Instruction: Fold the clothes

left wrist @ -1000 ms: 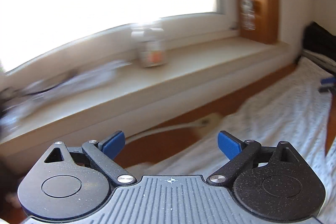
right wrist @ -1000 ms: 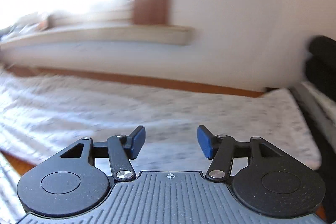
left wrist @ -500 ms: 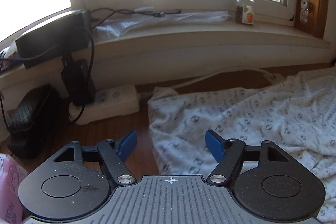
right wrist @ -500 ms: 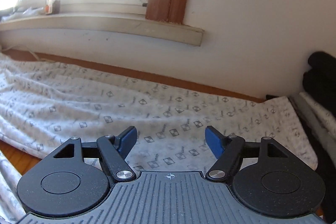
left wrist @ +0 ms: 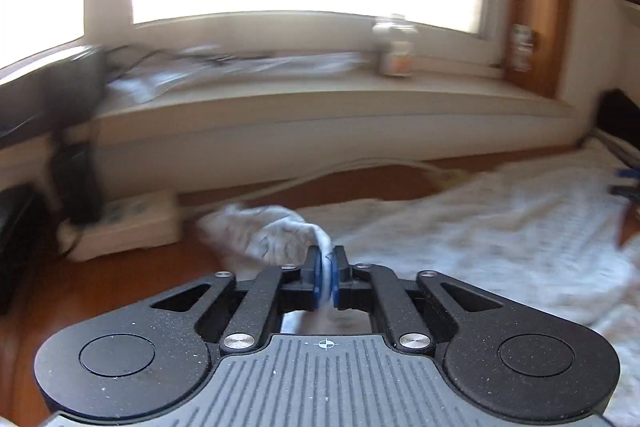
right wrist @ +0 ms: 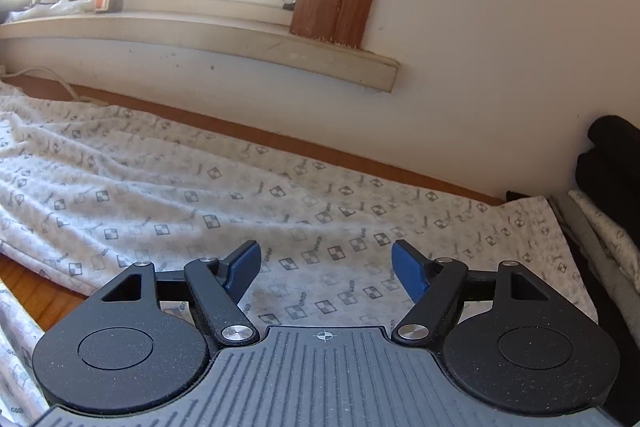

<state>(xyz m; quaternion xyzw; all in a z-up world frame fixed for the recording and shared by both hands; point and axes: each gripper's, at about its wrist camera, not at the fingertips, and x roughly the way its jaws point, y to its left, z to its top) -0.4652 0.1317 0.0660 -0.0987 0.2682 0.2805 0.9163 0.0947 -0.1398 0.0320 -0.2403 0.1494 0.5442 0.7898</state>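
One patterned garment (right wrist: 280, 195) on the floor | two grippers | my left gripper (left wrist: 326, 273), wide before, now closing on its bunched corner | right gripper (right wrist: 325, 269) spread, empty, a bit wider.

Both tools look alike: the left gripper (left wrist: 327, 277) and the right gripper (right wrist: 325, 269) each have a grey ribbed centre plate with a small white crosshair mark, flanked by two matte black rounded housings with a recessed circle each. Black link arms pivot on silver screws, with triangular cut-outs, and carry blue pads (right wrist: 406, 269), dust-specked throughout
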